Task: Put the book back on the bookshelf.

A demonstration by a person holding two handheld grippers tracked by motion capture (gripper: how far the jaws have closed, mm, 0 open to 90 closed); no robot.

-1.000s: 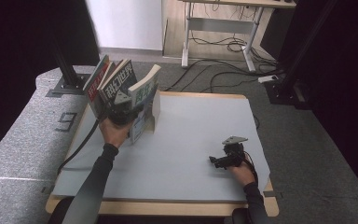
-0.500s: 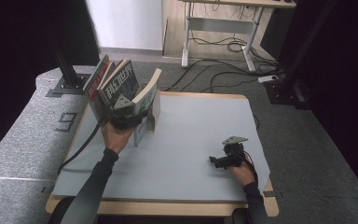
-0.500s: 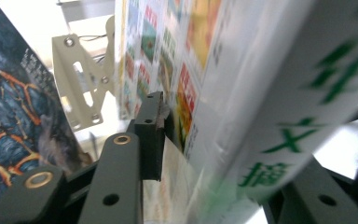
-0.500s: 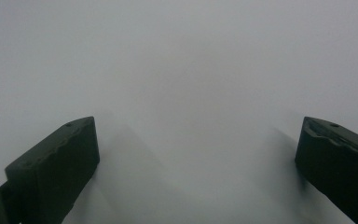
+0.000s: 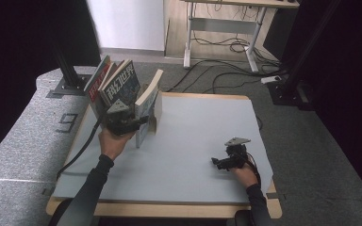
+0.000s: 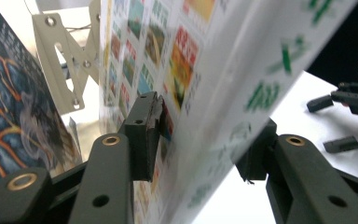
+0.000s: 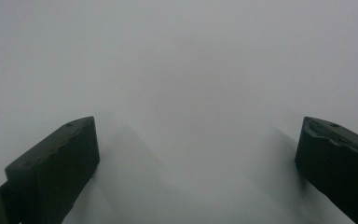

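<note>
Several books lean in a row at the table's far left: a red one (image 5: 95,84), a dark blue one (image 5: 121,84), and a pale, cream-edged book (image 5: 149,92) at the right end. My left gripper (image 5: 143,125) reaches in at that last book. In the left gripper view its colourful cover (image 6: 200,65) tilts between the jaws of the left gripper (image 6: 205,121), which have just been opening; the pads (image 6: 150,126) no longer squeeze it. My right gripper (image 5: 224,161) rests low at the front right, and its own view shows the right gripper (image 7: 196,123) open over bare grey surface.
A white metal bookend (image 6: 63,65) stands behind the books, beside the blue cover (image 6: 9,98). The grey mat (image 5: 202,127) spreads between the two hands. A black cable (image 5: 78,153) trails from the left gripper off the table's left edge. Desk legs and cables lie on the floor beyond.
The left gripper's jaws have spread apart around the cream-edged book, which has swung more edge-on and leans a little more to the right. The right hand and gripper have stayed put.
</note>
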